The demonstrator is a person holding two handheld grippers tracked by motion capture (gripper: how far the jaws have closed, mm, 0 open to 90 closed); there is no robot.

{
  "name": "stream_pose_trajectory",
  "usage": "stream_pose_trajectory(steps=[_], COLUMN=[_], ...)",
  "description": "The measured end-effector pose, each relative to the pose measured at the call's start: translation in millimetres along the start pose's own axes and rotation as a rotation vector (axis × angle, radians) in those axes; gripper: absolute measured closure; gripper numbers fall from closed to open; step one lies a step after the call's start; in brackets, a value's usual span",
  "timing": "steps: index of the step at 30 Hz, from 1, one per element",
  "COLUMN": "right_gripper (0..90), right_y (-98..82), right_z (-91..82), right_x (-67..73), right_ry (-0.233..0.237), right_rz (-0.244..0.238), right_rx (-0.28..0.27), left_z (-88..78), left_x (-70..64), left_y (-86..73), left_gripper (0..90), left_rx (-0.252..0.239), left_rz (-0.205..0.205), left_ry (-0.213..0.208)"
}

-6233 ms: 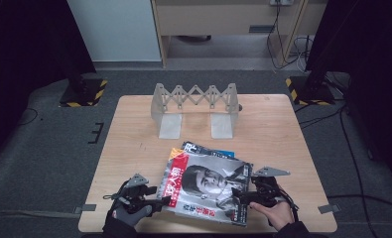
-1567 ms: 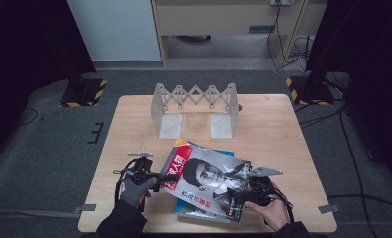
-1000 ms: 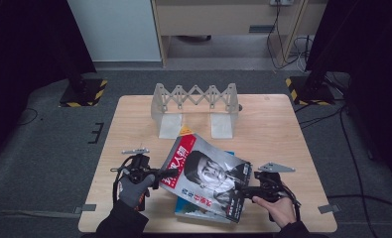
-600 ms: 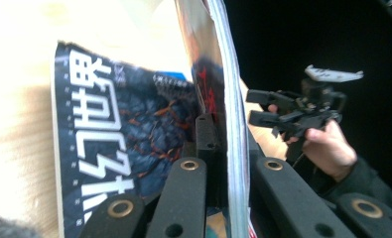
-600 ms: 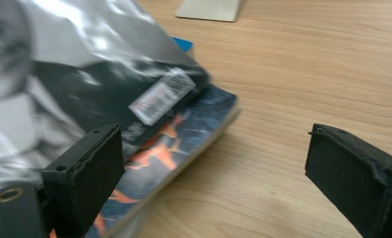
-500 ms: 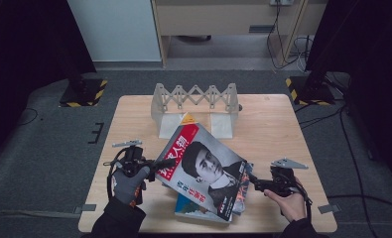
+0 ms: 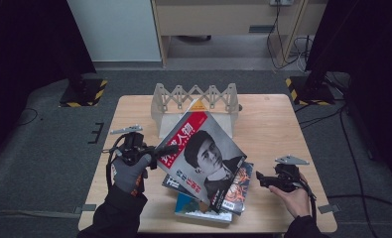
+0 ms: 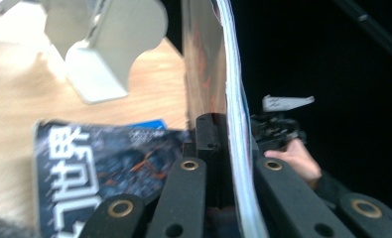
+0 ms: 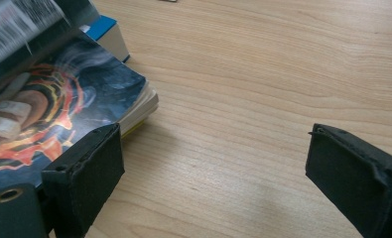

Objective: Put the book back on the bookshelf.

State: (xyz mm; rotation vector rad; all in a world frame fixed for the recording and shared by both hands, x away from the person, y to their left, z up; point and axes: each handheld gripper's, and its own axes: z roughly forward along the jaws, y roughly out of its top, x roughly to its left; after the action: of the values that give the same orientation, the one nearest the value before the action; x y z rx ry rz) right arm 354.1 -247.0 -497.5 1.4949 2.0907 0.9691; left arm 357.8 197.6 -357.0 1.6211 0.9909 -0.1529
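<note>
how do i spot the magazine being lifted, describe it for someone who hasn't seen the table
On the wooden table, before the grey rack, lies a stack of books. The magazine tilts up above it, clamped by the left gripper; it alone shows a red band and a black-and-white portrait.

Wooden table [image 7: 273,119] on grey carpet [image 7: 44,148]; pale cabinet [image 7: 223,20] behind; dark surroundings.

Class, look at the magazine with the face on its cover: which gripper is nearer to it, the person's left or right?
Left. The left gripper is clamped on the magazine's edge, lifting it; the right gripper sits apart, jaws open over the table.
</note>
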Motion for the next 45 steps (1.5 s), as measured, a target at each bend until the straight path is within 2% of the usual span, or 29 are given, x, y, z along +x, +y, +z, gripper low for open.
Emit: stream_pose_trajectory(steps=[3, 6, 14, 21, 27, 33, 35, 38, 42, 45], right_gripper=[8.3, 8.2, 6.6, 5.2, 5.0, 3.5, 3.1, 2.1, 0.3, 0.4], right_y=[-0.3, -0.5, -2.4, -6.4, -9.3, -14.1, -15.2, -16.4, -24.2, -26.1], right_z=[1.7, 3.2, 8.8, 17.4, 21.8, 27.8, 28.2, 28.8, 30.4, 30.6], right_x=[-1.9, -5.8, -15.6, -20.9, -21.7, -22.4, -23.6, -23.9, -23.8, -23.5], right_ry=[-0.009, -0.023, -0.055, -0.071, -0.071, -0.063, -0.056, -0.058, -0.057, -0.053], right_rz=[0.003, -0.007, -0.010, -0.040, -0.060, -0.062, -0.045, -0.046, -0.047, -0.044], right_rx=[0.005, 0.008, 0.031, 0.079, 0.099, 0.155, 0.152, 0.138, 0.058, 0.040], left_z=[-1.3, -2.5, -14.4, -31.8, -41.6, -48.8, -51.4, -56.7, -67.4, -76.0], left_x=[-9.8, -15.0, -19.3, -19.1, -15.6, -15.6, -15.8, -15.7, -17.3, -18.4], left_y=[10.1, 19.0, 37.3, 51.7, 61.9, 70.3, 72.5, 76.4, 82.7, 87.2], left_gripper=[86.3, 86.3, 86.2, 86.3, 86.2, 86.2, 86.2, 86.2, 86.2, 86.2], left_rx=[-0.006, -0.021, -0.089, -0.145, -0.190, -0.212, -0.226, -0.239, -0.273, -0.292], left_rz=[0.042, 0.062, 0.072, 0.080, 0.068, 0.076, 0.070, 0.074, 0.078, 0.086], left_ry=[0.030, 0.055, 0.064, 0.102, 0.121, 0.136, 0.138, 0.138, 0.149, 0.162])
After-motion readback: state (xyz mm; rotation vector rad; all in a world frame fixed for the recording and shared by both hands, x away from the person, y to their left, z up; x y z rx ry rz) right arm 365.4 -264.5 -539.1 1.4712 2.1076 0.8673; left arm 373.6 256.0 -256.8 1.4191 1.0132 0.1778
